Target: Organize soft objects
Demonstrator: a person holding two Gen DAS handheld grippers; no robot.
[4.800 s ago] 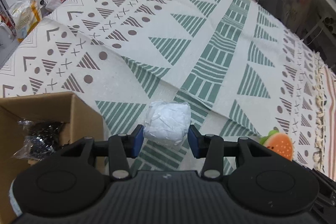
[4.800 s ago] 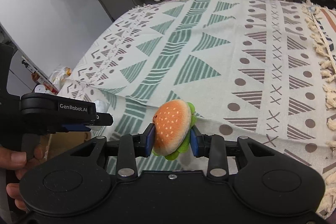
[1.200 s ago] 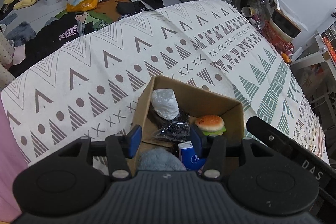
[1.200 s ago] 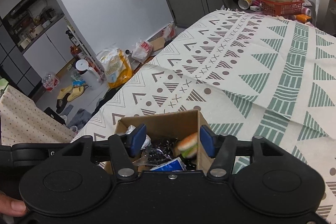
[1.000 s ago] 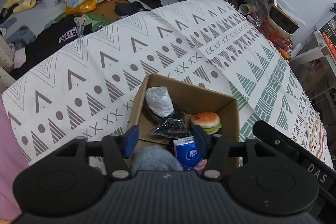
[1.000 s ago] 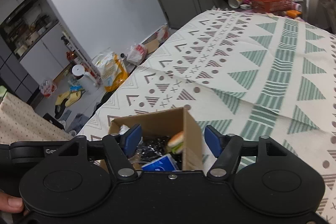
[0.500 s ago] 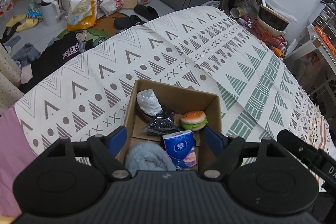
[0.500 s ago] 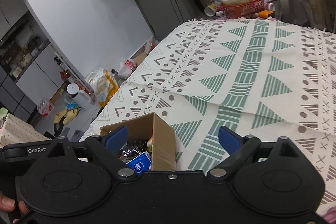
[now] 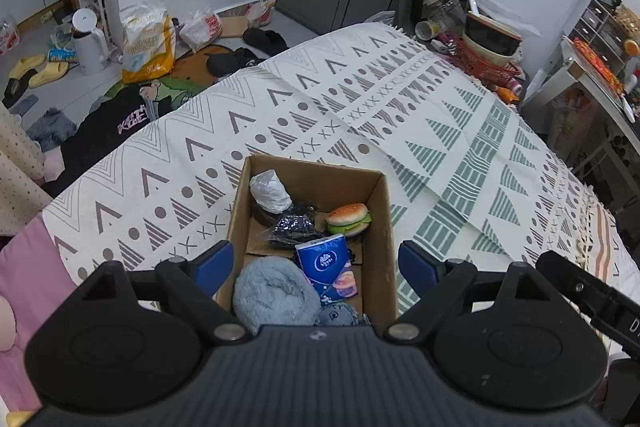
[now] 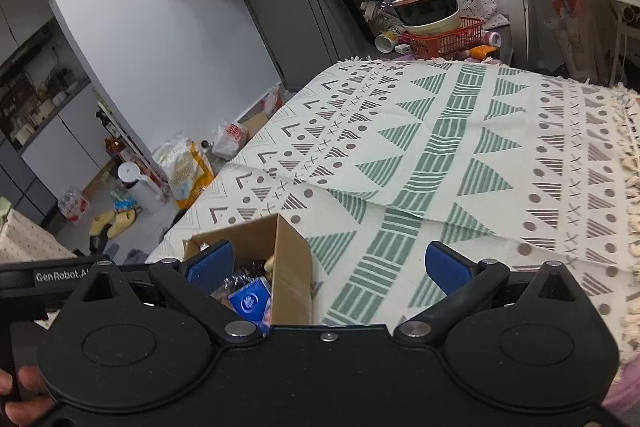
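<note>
Left wrist view first: the left gripper (image 9: 316, 261) is spread wide with nothing in it, hovering over the cardboard box (image 9: 386, 219) that sits on the patterned blanket (image 9: 400, 115). All the soft stuff is in the box: the plush burger (image 9: 347, 218) by the right wall, a crumpled white bag (image 9: 270, 191) at the far left, a crinkly dark plastic packet (image 9: 294, 227) in the middle, a blue tissue pack (image 9: 326, 263), and a fluffy blue-grey towel (image 9: 274, 297) nearest the camera. My guess is all of it is super light and squishy. I'd pinch the burger across the bun and the tissue pack across its narrow sides. The bag and the packet look slippery, so grab a bunched-up fold. The towel will flop, so take it mid-bundle.

Right wrist view: the right gripper (image 10: 326, 267) is spread open too and holds nothing. The box (image 10: 290, 259) is down at lower left, with the tissue pack (image 10: 250, 301) peeking out. The blanket (image 10: 480, 147) looks bare from here, so the job seems about done.
</note>
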